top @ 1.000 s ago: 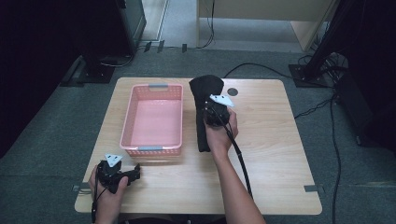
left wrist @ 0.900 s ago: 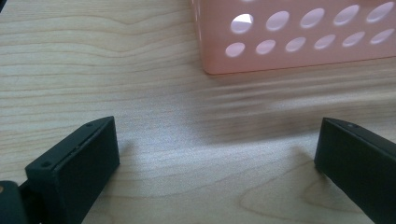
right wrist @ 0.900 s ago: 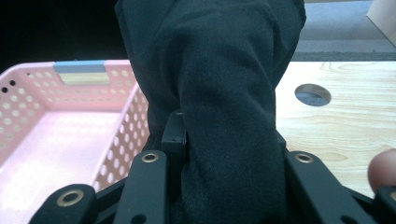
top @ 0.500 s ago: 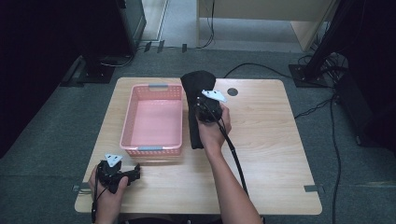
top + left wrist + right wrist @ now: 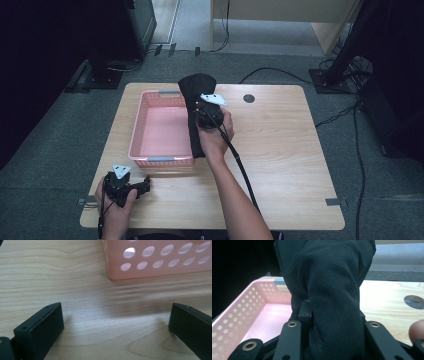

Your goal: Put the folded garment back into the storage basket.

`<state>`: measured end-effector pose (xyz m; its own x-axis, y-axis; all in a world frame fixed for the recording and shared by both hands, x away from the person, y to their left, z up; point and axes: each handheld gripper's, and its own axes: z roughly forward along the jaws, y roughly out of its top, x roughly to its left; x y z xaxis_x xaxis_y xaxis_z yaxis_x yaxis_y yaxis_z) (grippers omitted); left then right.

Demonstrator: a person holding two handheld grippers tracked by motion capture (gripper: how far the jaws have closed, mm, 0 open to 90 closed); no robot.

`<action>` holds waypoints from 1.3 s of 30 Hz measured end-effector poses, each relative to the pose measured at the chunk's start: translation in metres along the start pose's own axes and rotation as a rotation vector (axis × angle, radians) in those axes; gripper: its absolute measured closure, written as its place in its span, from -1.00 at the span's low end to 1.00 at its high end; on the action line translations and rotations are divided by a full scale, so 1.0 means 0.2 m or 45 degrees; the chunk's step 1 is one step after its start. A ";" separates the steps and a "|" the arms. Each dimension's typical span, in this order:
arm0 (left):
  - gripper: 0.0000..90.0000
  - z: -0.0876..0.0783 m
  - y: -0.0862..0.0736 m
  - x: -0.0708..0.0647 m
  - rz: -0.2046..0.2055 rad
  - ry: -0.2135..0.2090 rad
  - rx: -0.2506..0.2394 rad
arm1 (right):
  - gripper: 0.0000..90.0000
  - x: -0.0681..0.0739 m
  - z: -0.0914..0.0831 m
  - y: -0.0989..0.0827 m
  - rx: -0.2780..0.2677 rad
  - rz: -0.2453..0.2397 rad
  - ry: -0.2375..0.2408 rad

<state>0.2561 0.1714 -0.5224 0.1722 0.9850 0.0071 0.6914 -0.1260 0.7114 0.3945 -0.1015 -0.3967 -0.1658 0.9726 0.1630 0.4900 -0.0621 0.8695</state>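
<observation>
Black cloth [image 5: 196, 107] hangs clamped in right gripper [image 5: 206, 116] over pink basket's [image 5: 145, 117] right rim; left gripper [image 5: 131, 186], jaws wide & empty, rests nr table's [image 5: 280, 150] front-left corner.

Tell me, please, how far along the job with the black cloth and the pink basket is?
Done: the right gripper is shut on the black cloth and holds it lifted, hanging at the basket's right rim. In hand: carrying it over. Left: the basket looks empty, so the cloth probably needs lowering in and releasing. The left gripper rests open on the table.
</observation>
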 end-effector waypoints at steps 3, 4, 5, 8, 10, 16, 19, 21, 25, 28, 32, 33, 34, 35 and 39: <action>-1.00 0.00 0.00 0.00 0.000 0.000 0.000 | 0.46 0.04 0.01 0.00 0.009 -0.010 0.008; -1.00 0.00 0.00 0.00 0.000 0.000 0.000 | 0.46 0.05 0.02 0.00 0.010 -0.015 0.012; -1.00 0.00 0.00 0.00 0.000 0.000 0.000 | 0.46 0.06 0.03 -0.01 0.013 -0.019 0.013; -1.00 0.00 0.00 0.00 0.000 0.000 0.000 | 0.46 0.09 0.04 -0.01 0.022 -0.026 0.022; -1.00 0.00 0.00 0.00 0.000 0.000 0.000 | 0.46 0.12 0.05 -0.01 0.025 -0.029 0.030; -1.00 0.00 0.00 0.00 0.000 0.000 0.000 | 0.46 0.18 0.07 -0.01 0.032 -0.048 0.047; -1.00 0.00 0.00 0.00 0.000 0.000 0.000 | 0.45 0.20 0.08 -0.01 0.034 -0.057 0.057; -1.00 0.00 0.00 0.00 0.000 0.000 0.000 | 0.45 0.22 0.09 -0.02 0.029 -0.062 0.062; -1.00 0.00 0.00 0.00 -0.001 0.000 0.000 | 0.45 0.25 0.11 -0.03 0.044 -0.069 0.077; -1.00 0.00 0.00 0.00 0.000 0.000 0.000 | 0.45 0.27 0.12 -0.03 0.054 -0.063 0.083; -1.00 0.00 0.00 0.00 -0.002 0.000 -0.001 | 0.45 0.30 0.14 -0.03 0.048 -0.073 0.092; -1.00 0.00 0.00 0.00 -0.003 0.000 -0.002 | 0.45 0.31 0.14 -0.03 0.047 -0.075 0.094; -1.00 0.00 0.00 0.00 -0.003 0.000 -0.002 | 0.45 0.32 0.14 -0.03 0.048 -0.077 0.096; -1.00 0.00 0.00 0.00 -0.004 0.000 -0.003 | 0.45 0.33 0.15 -0.03 0.051 -0.080 0.098; -1.00 0.00 0.00 0.00 -0.003 0.001 -0.004 | 0.45 0.36 0.17 -0.04 0.067 -0.086 0.102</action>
<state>0.2563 0.1712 -0.5226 0.1702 0.9854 0.0058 0.6898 -0.1233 0.7134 0.4068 -0.0244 -0.4083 -0.2666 0.9531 0.1436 0.5195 0.0165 0.8543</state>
